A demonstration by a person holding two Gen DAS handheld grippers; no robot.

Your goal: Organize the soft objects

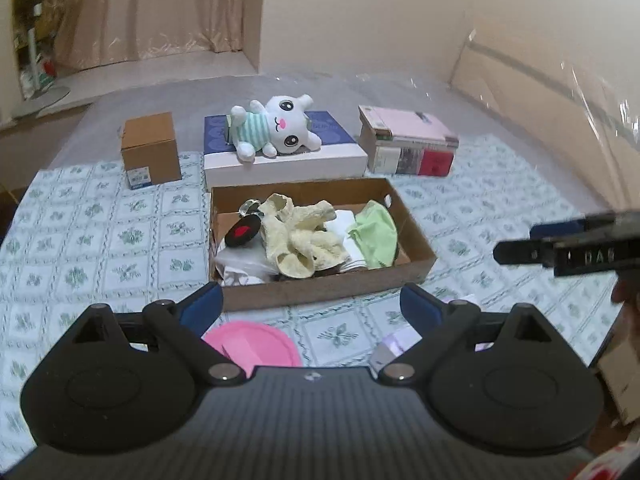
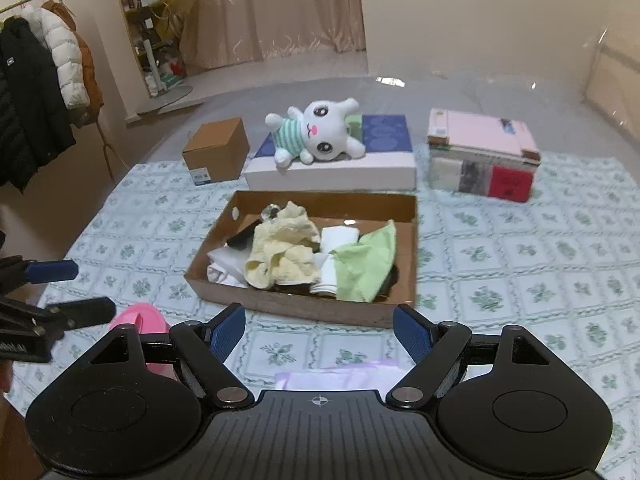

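Cloths [image 1: 316,236] lie piled in our brown box [image 1: 416,240] on the bed. We hold both grippers, left [image 1: 311,308] and right [image 2: 319,326], wide apart with nothing in them, near the box.

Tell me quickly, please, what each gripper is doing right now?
Left gripper: jaws open, holding nothing.
Right gripper: jaws open, holding nothing.

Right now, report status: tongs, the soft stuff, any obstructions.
Left tongs open, empty. Right tongs open, empty. Crumpled cloths in shallow brown cardboard tray, white plush rabbit on blue-topped box. Nothing between tongs and tray.
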